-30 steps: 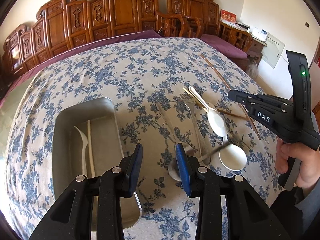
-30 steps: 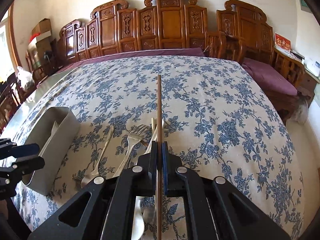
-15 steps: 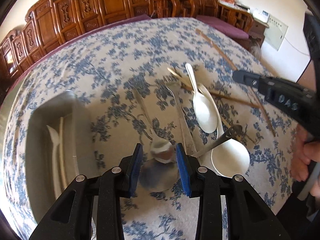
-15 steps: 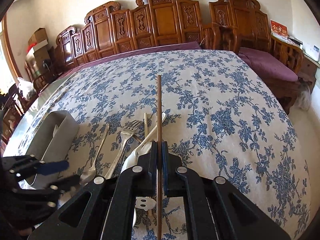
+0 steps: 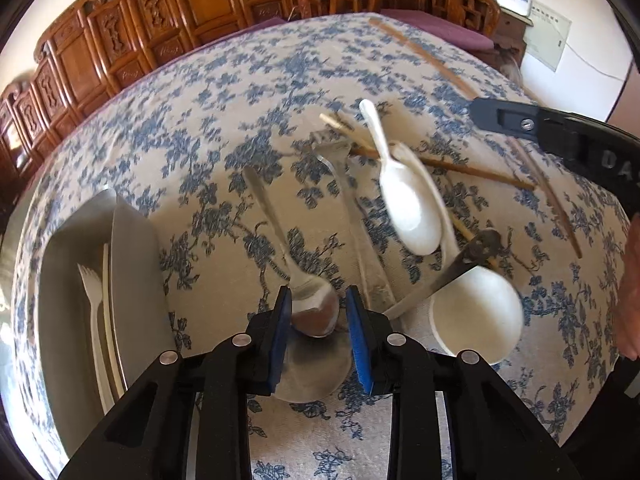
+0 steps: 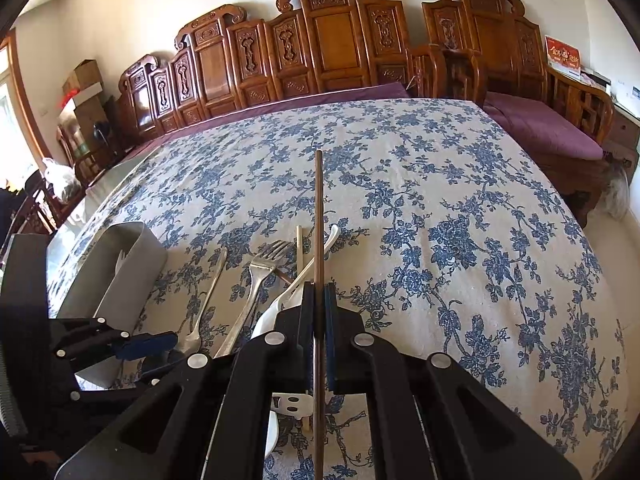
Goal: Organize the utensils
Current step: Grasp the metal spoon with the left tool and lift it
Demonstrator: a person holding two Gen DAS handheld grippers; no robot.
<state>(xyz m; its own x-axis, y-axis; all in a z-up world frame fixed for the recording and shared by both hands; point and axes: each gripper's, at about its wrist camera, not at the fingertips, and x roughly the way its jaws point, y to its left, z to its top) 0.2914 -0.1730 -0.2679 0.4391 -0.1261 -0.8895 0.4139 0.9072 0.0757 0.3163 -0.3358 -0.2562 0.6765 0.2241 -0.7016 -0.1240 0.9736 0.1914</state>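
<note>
Utensils are lying scattered on the flowered tablecloth (image 5: 224, 128), with a few already sitting in the gray tray (image 5: 132, 280) at the left.

Left wrist view: the left gripper (image 5: 316, 320) is pointing steeply down over the bowl of a metal spoon (image 5: 314, 310), whose handle is running up and away across the cloth. Its jaws have just been closing, with the spoon bowl lying between the blue pads (image 5: 280, 336); a gap is still showing on the right side, so the pads are not yet pressing on it. Just right of the spoon a metal fork (image 5: 352, 216) is lying lengthwise. Two white plastic spoons (image 5: 408, 208) are overlapping beside it, the larger bowl (image 5: 476, 312) nearest the camera. Dark chopsticks (image 5: 460, 168) are crossing under them. Inside the tray a white plastic fork (image 5: 90, 292) is lying beside a pale stick. The right gripper's black body (image 5: 560, 140) is reaching in from the right edge, with a bit of the person's hand (image 5: 630, 280) below it.

Right wrist view: the right gripper (image 6: 319, 300) is clamped tight on a single brown chopstick (image 6: 318, 208), which is running straight out ahead above the cloth. The left gripper (image 6: 148, 346) is showing low at the left, over the metal spoon (image 6: 200, 304), between the tray (image 6: 136, 248) and the metal fork (image 6: 260, 276). Carved wooden benches (image 6: 328, 44) are lining the far side.
</note>
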